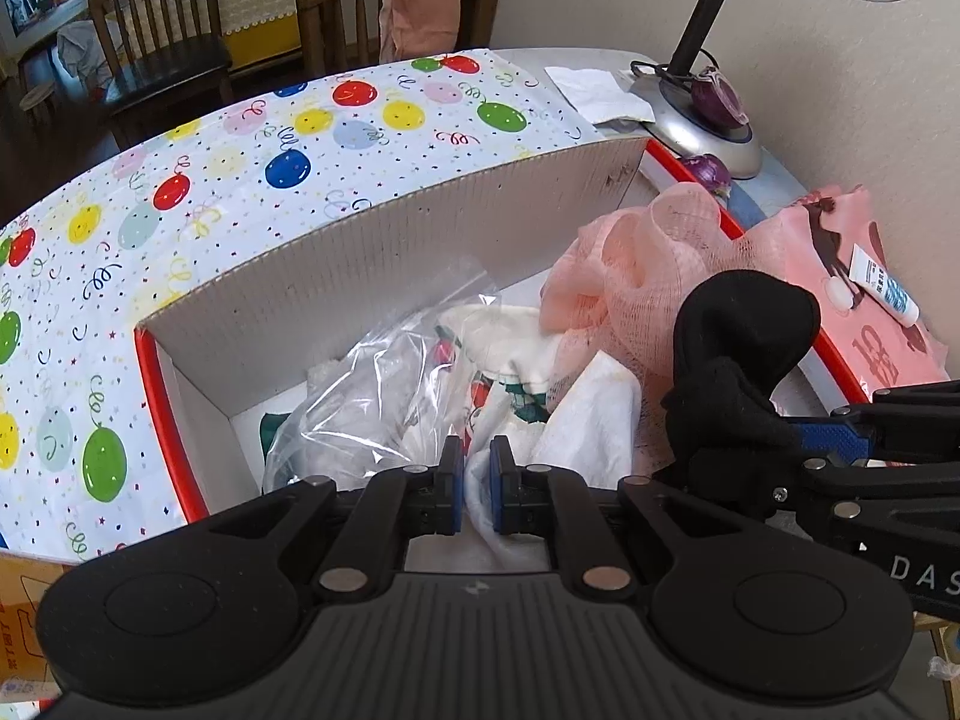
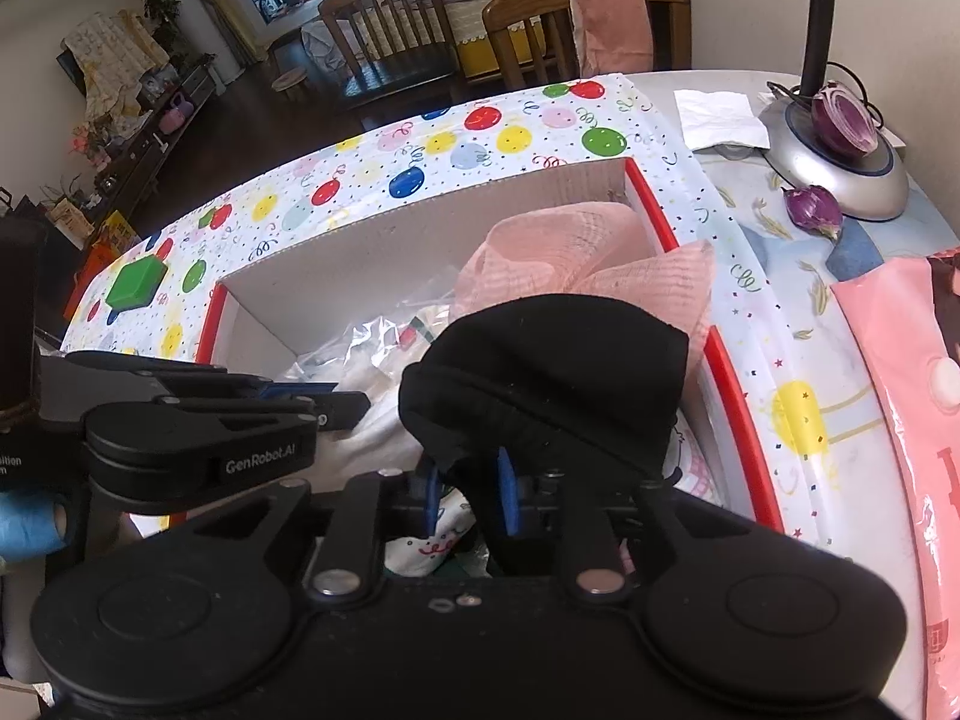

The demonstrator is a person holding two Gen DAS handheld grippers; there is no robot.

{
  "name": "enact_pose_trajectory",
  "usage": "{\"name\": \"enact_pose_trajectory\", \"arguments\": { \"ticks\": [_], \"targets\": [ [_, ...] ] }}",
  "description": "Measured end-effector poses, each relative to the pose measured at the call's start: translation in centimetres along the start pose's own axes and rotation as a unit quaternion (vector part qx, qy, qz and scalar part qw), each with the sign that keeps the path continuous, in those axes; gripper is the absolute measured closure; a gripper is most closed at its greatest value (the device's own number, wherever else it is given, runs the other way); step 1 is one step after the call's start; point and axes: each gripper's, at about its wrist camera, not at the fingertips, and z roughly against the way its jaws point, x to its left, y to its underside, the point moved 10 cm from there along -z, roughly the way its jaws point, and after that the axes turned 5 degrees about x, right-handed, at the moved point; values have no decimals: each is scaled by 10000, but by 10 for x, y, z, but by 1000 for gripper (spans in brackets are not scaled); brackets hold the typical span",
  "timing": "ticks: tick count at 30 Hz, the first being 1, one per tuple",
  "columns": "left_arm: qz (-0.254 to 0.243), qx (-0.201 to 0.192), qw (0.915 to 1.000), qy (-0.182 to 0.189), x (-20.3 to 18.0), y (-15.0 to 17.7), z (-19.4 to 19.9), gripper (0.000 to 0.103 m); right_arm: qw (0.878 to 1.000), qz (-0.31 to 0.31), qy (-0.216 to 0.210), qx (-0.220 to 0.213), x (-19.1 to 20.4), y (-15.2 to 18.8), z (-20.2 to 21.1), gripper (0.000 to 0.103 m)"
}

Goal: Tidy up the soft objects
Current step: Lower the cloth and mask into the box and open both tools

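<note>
Two grippers over an open box of soft things on a balloon-print tablecloth [image 1: 252, 138].

At the left, the cardboard box [image 1: 360, 252] holds a clear plastic bag [image 1: 372, 396] and white cloths. The left gripper [image 1: 477, 480] is nearly closed, pinching a white cloth [image 1: 576, 426] inside the box. Right of it, pink netting [image 1: 636, 276] spills over the box's red rim. The right gripper [image 2: 468, 495] has its blue pads slightly apart with a black sock [image 2: 558, 372] draped between and over them; whether they still press it cannot be told. Far right stands a lamp [image 1: 702, 126].
</note>
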Motion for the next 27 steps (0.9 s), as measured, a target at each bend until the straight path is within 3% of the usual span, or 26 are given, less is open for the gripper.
{"name": "enact_pose_trajectory", "arguments": {
  "ticks": [5, 9, 20, 24, 27],
  "targets": [
    [63, -62, 9999, 94, 2, 3, 4, 94, 10000, 78, 23, 28, 3, 2, 3, 63],
    [95, -106, 9997, 180, 3, 6, 9, 94, 10000, 96, -11, -16, 5, 2, 10, 61],
    [26, -350, 9992, 193, 3, 13, 38, 94, 9992, 286, -85, -283, 17, -4, 43, 42],
    [14, -481, 9986, 241, 2, 15, 54, 86, 9986, 342, -132, -371, 21, -6, 53, 40],
    [20, -576, 9978, 318, 2, 16, 66, 85, 9981, 416, -153, -426, 26, -6, 61, 40]
  ]
}}
